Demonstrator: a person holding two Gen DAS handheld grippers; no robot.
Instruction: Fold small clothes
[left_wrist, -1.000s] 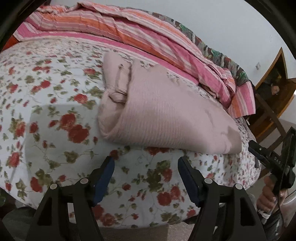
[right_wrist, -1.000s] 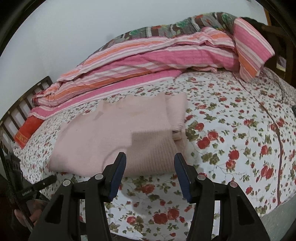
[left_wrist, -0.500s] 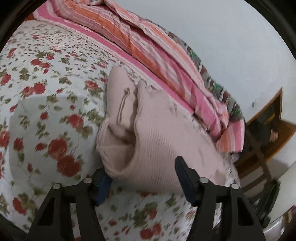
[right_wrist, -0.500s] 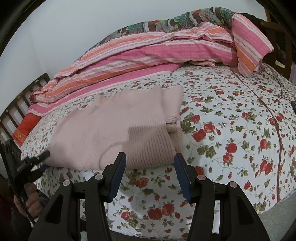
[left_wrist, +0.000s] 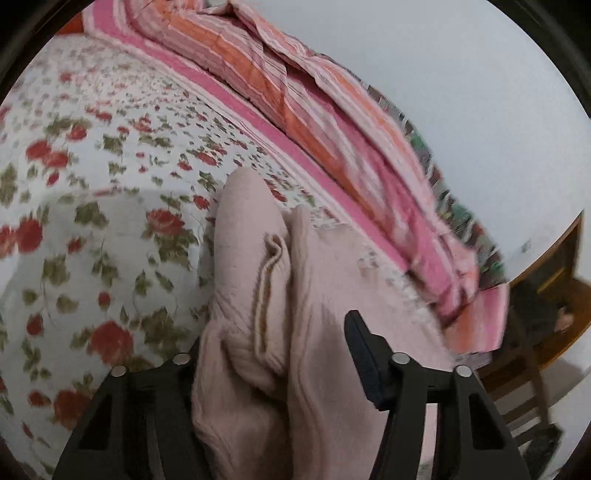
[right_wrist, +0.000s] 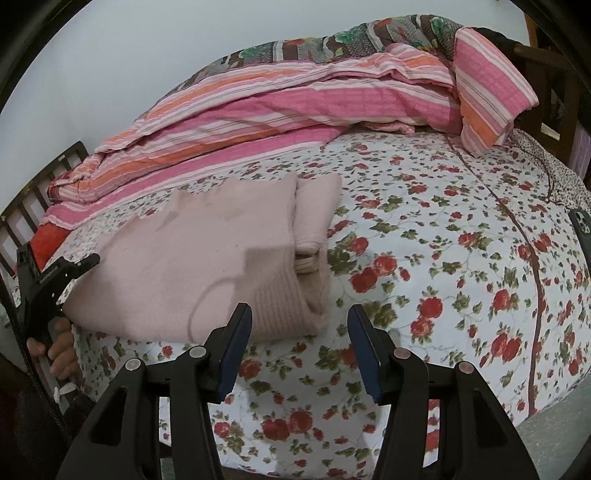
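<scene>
A folded pale pink knitted sweater (right_wrist: 207, 258) lies on the flowered bed sheet (right_wrist: 443, 258). In the left wrist view the sweater (left_wrist: 295, 295) fills the space between the open jaws of my left gripper (left_wrist: 273, 347); its thick folded end lies between the fingers, and the left finger is mostly hidden behind the cloth. My right gripper (right_wrist: 299, 343) is open and empty, low over the sheet, just in front of the sweater's ribbed hem corner. The left gripper also shows in the right wrist view (right_wrist: 55, 273), at the sweater's left end.
A pink and orange striped quilt (right_wrist: 295, 99) is heaped along the far side of the bed against the wall. A dark phone (right_wrist: 581, 225) lies at the right edge. A wooden headboard (right_wrist: 29, 199) stands at left, a wooden chair (left_wrist: 535, 350) beyond the bed.
My left gripper has moved forward onto the sweater's folded end, which now lies between its open jaws. My right gripper has crept slightly closer to the hem and stayed open.
</scene>
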